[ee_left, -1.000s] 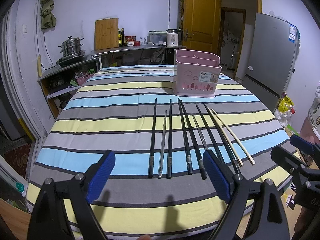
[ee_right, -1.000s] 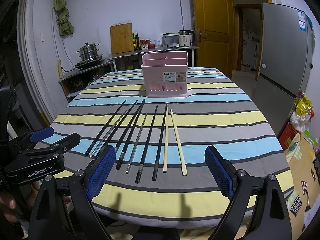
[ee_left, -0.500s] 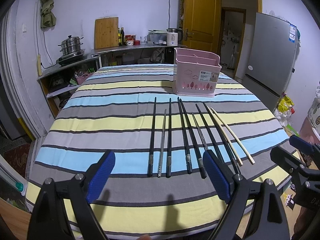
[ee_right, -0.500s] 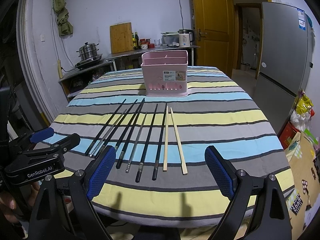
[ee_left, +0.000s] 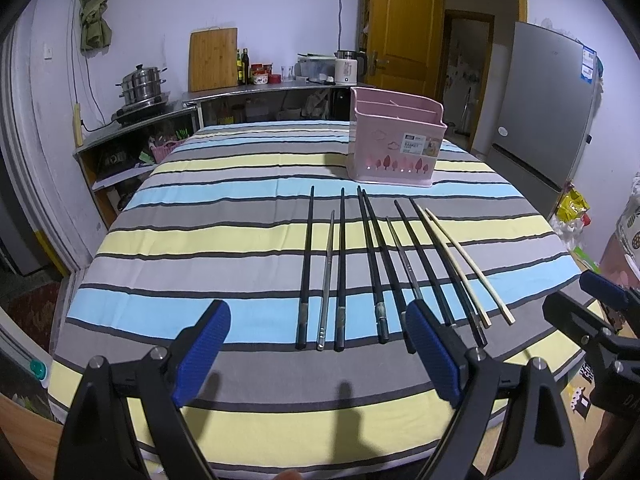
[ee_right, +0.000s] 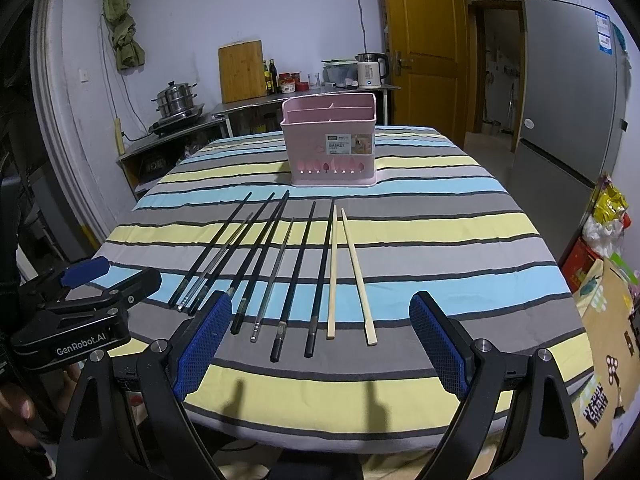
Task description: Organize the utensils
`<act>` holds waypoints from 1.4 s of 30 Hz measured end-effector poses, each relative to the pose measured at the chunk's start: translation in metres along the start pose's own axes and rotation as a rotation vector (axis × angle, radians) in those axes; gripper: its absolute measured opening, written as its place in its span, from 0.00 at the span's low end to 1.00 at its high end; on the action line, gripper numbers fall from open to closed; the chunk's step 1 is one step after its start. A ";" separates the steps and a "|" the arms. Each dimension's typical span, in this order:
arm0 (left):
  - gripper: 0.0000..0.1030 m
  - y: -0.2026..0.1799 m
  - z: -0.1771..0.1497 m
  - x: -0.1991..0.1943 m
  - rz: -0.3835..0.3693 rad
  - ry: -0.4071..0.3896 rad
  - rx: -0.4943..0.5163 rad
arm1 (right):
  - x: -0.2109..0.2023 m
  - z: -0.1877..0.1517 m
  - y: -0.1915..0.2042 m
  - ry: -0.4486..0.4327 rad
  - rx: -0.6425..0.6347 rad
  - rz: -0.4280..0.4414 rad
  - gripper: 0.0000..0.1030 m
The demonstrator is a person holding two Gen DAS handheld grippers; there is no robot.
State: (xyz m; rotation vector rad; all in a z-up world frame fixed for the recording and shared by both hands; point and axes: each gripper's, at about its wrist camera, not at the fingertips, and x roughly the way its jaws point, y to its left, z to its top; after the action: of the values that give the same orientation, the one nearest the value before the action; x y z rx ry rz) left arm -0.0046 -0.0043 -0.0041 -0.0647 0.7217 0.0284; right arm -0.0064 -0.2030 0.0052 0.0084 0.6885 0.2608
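Both tools, left tool [ee_left: 316, 344] and right tool [ee_right: 320, 340], are wide apart, holding nothing. Chopsticks [ee_right: 294, 280] lie in a row on the counter [ee_right: 460, 248], near the pink basket [ee_right: 332, 148]. They look thin, light, stiff and slippery; grab one near its thick end.

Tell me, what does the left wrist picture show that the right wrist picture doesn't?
Only the left wrist view shows the left gripper head-on, jaws wide apart, with the right gripper at its right edge, and pink baskets on the counter shelf.

Only the right wrist view shows the right gripper head-on, also wide apart, the left gripper's GenRobot.AI label, and a patterned mat on the floor.

Both show the striped tablecloth, the row of black chopsticks, the two pale wooden chopsticks, the pink utensil basket, the fridge and the stacked steamer pot.
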 end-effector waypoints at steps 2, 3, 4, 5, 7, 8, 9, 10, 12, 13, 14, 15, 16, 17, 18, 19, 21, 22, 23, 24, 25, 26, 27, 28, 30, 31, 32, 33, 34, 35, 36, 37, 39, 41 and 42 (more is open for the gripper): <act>0.88 0.000 0.000 0.002 0.001 0.006 0.000 | 0.002 0.000 0.000 0.004 0.001 0.001 0.88; 0.88 0.000 0.000 0.003 0.002 0.008 0.001 | 0.003 0.000 0.000 0.007 0.001 0.001 0.88; 0.88 0.000 0.001 0.005 0.003 0.011 0.005 | 0.005 0.000 0.000 0.010 0.002 0.001 0.88; 0.88 0.001 0.000 0.006 0.003 0.013 0.008 | 0.006 0.000 -0.001 0.013 0.002 0.001 0.88; 0.88 0.002 0.001 0.011 -0.003 0.024 0.015 | 0.011 0.001 -0.001 0.019 -0.001 0.001 0.88; 0.88 0.002 0.001 0.013 -0.006 0.031 0.017 | 0.013 0.002 -0.002 0.023 -0.001 0.001 0.88; 0.88 0.003 0.002 0.017 -0.007 0.038 0.022 | 0.016 0.003 -0.002 0.027 -0.002 0.004 0.88; 0.88 0.004 0.002 0.020 -0.006 0.045 0.027 | 0.020 0.003 -0.003 0.033 -0.002 0.006 0.88; 0.88 0.007 0.004 0.029 -0.001 0.063 0.035 | 0.029 0.006 -0.004 0.051 -0.002 0.007 0.88; 0.88 0.009 0.006 0.035 -0.003 0.075 0.036 | 0.034 0.008 -0.005 0.060 -0.002 0.009 0.88; 0.88 0.011 0.007 0.040 -0.006 0.083 0.034 | 0.039 0.009 -0.005 0.065 -0.002 0.009 0.88; 0.88 0.014 0.010 0.046 -0.007 0.092 0.031 | 0.044 0.011 -0.006 0.069 -0.001 0.009 0.88; 0.88 0.017 0.013 0.052 -0.007 0.100 0.029 | 0.049 0.014 -0.007 0.075 0.001 0.013 0.88; 0.86 0.019 0.015 0.056 -0.010 0.107 0.028 | 0.055 0.016 -0.008 0.080 0.004 0.017 0.88; 0.84 0.023 0.019 0.063 -0.017 0.115 0.023 | 0.062 0.019 -0.010 0.091 0.009 0.021 0.88; 0.83 0.025 0.022 0.069 -0.019 0.124 0.019 | 0.067 0.021 -0.011 0.099 0.012 0.023 0.88; 0.81 0.029 0.029 0.080 -0.017 0.142 0.017 | 0.081 0.028 -0.014 0.114 0.012 0.024 0.81; 0.80 0.031 0.033 0.086 -0.018 0.150 0.018 | 0.088 0.032 -0.016 0.123 0.011 0.022 0.78; 0.79 0.033 0.036 0.091 -0.018 0.154 0.018 | 0.093 0.034 -0.017 0.131 0.012 0.022 0.74; 0.79 0.034 0.040 0.095 -0.021 0.159 0.017 | 0.101 0.038 -0.019 0.141 0.016 0.021 0.69; 0.79 0.037 0.045 0.101 -0.030 0.166 0.011 | 0.107 0.041 -0.021 0.149 0.019 0.021 0.67; 0.78 0.039 0.048 0.106 -0.039 0.173 0.005 | 0.112 0.043 -0.023 0.154 0.019 0.020 0.63; 0.77 0.041 0.052 0.111 -0.044 0.181 0.002 | 0.119 0.047 -0.025 0.160 0.020 0.019 0.59; 0.74 0.041 0.054 0.117 -0.049 0.187 0.001 | 0.125 0.049 -0.027 0.165 0.022 0.020 0.57; 0.68 0.045 0.061 0.129 -0.066 0.208 -0.013 | 0.137 0.055 -0.031 0.175 0.018 0.013 0.48; 0.64 0.047 0.063 0.135 -0.071 0.216 -0.017 | 0.141 0.058 -0.033 0.179 0.016 0.011 0.47; 0.60 0.048 0.066 0.141 -0.073 0.223 -0.015 | 0.147 0.060 -0.035 0.184 0.014 0.012 0.45; 0.59 0.048 0.068 0.146 -0.078 0.231 -0.011 | 0.152 0.062 -0.036 0.188 0.012 0.013 0.43; 0.57 0.048 0.071 0.150 -0.088 0.235 -0.010 | 0.158 0.064 -0.039 0.194 0.011 0.013 0.42; 0.56 0.048 0.073 0.153 -0.097 0.237 -0.010 | 0.162 0.066 -0.040 0.197 0.010 0.012 0.41; 0.55 0.047 0.075 0.157 -0.106 0.241 -0.008 | 0.167 0.067 -0.041 0.203 0.008 0.012 0.39; 0.53 0.046 0.077 0.161 -0.110 0.246 -0.003 | 0.173 0.068 -0.043 0.212 0.006 0.012 0.37; 0.50 0.043 0.080 0.168 -0.116 0.252 0.009 | 0.181 0.070 -0.045 0.228 0.005 0.015 0.34; 0.46 0.043 0.084 0.175 -0.125 0.260 0.009 | 0.188 0.072 -0.046 0.240 0.005 0.020 0.32; 0.46 0.043 0.085 0.178 -0.131 0.266 0.007 | 0.191 0.072 -0.045 0.246 0.000 0.021 0.29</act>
State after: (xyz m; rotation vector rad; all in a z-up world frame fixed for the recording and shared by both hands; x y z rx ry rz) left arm 0.1826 0.0453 -0.0600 -0.1108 0.9818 -0.1100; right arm 0.1909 -0.1955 -0.0628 -0.0166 0.9337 0.2850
